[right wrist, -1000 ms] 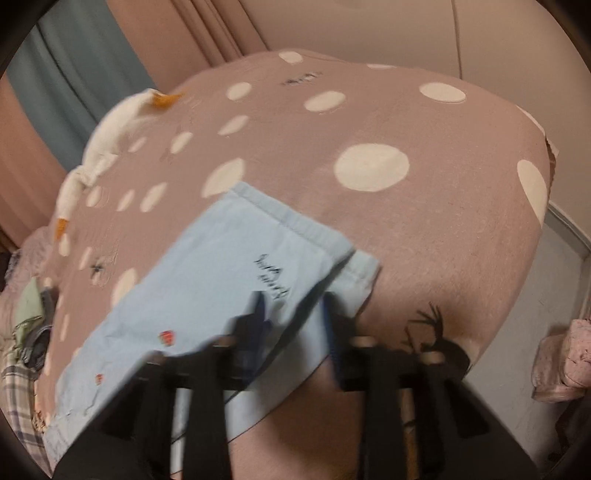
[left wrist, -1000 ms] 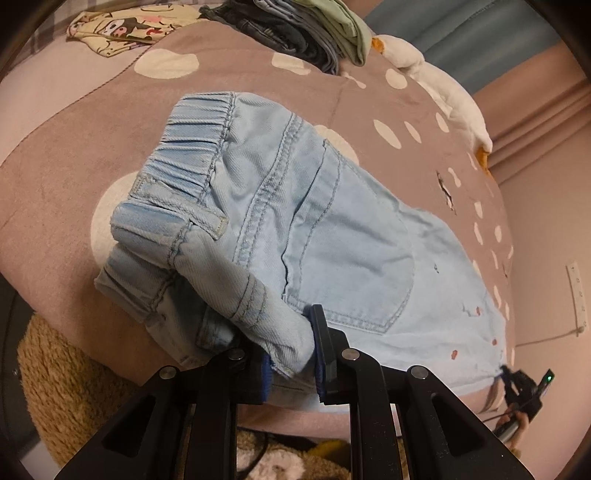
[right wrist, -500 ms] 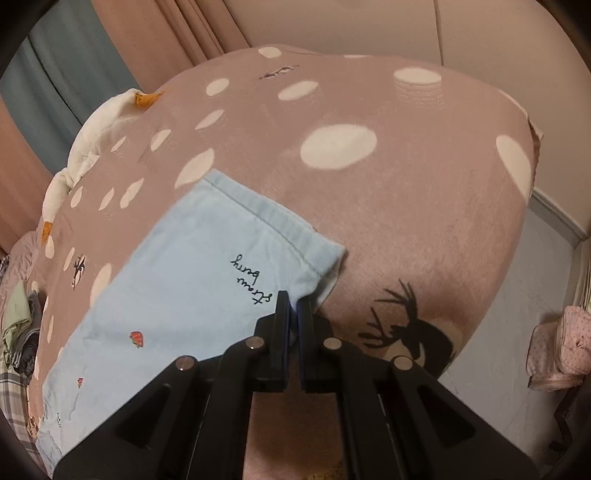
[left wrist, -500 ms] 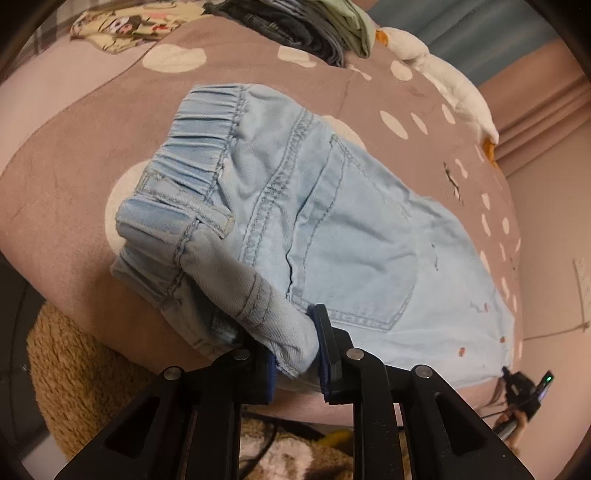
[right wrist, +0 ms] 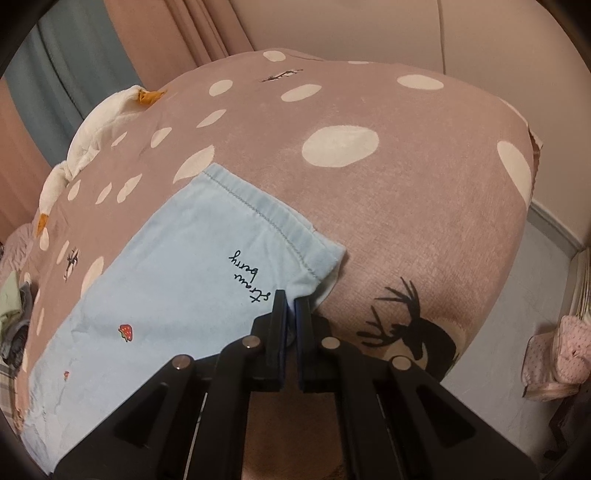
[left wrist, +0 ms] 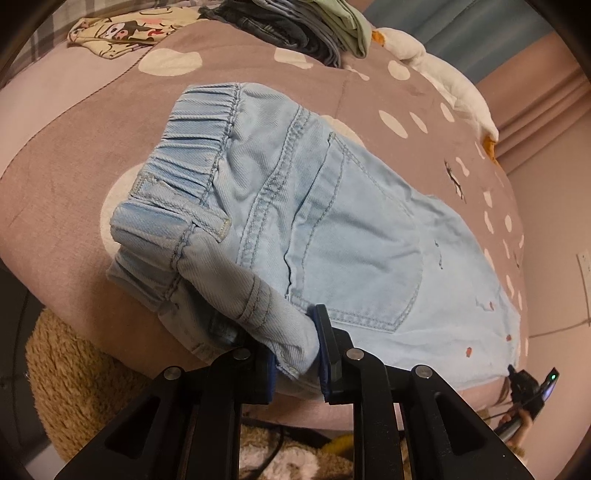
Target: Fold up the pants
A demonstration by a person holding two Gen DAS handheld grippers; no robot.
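— Looking from the left side first, what does the left claw (left wrist: 295, 345) hold?

— It is closed on a bunched fold of the pants (left wrist: 325, 229) near the waistband (left wrist: 195, 147) (the elastic part), at the near edge of the bed (left wrist: 74, 140).

— And the pants themselves?

— They lie flat across the brown dotted blanket (right wrist: 369, 206), back pocket (left wrist: 354, 240) facing up, beside a pile of folded clothes (left wrist: 295, 26).

— What about the right side?

— The right claw (right wrist: 290, 299) pinches the corner of the leg hem (right wrist: 273, 218), its jaws almost together, just next to the printed words (right wrist: 249, 275) and a deer print (right wrist: 406, 325).
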